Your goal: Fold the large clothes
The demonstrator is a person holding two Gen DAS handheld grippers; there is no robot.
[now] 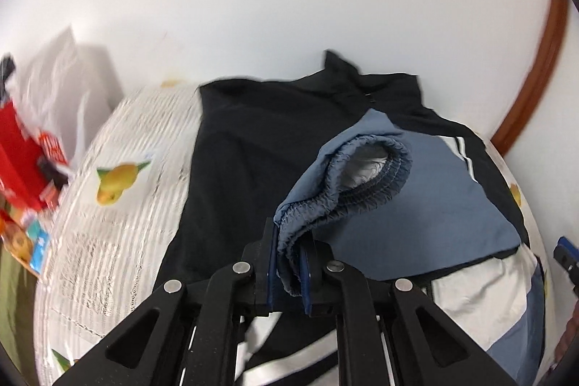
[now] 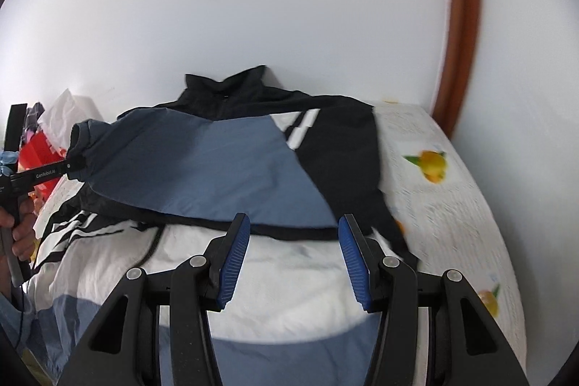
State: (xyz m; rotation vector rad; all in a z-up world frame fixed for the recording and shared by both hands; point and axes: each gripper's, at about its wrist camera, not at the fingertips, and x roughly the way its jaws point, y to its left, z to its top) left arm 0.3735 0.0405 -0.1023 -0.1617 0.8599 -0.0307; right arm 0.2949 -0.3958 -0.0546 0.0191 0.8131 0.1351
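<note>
A black, blue and white jacket (image 2: 253,284) lies spread on a table, collar toward the wall. My left gripper (image 1: 288,243) is shut on the elastic cuff (image 1: 347,183) of its blue sleeve (image 1: 430,208) and holds it lifted over the jacket's body. The same gripper shows at the left of the right wrist view (image 2: 72,165), with the blue sleeve (image 2: 210,169) stretched across the jacket's chest. My right gripper (image 2: 294,234) is open and empty, just above the jacket's white middle panel.
The table has a white cloth printed with lemons (image 2: 430,165). A red box and a white plastic bag (image 1: 25,140) crowd the table's left end. A white wall stands right behind, with a brown door frame (image 2: 466,6) at the right.
</note>
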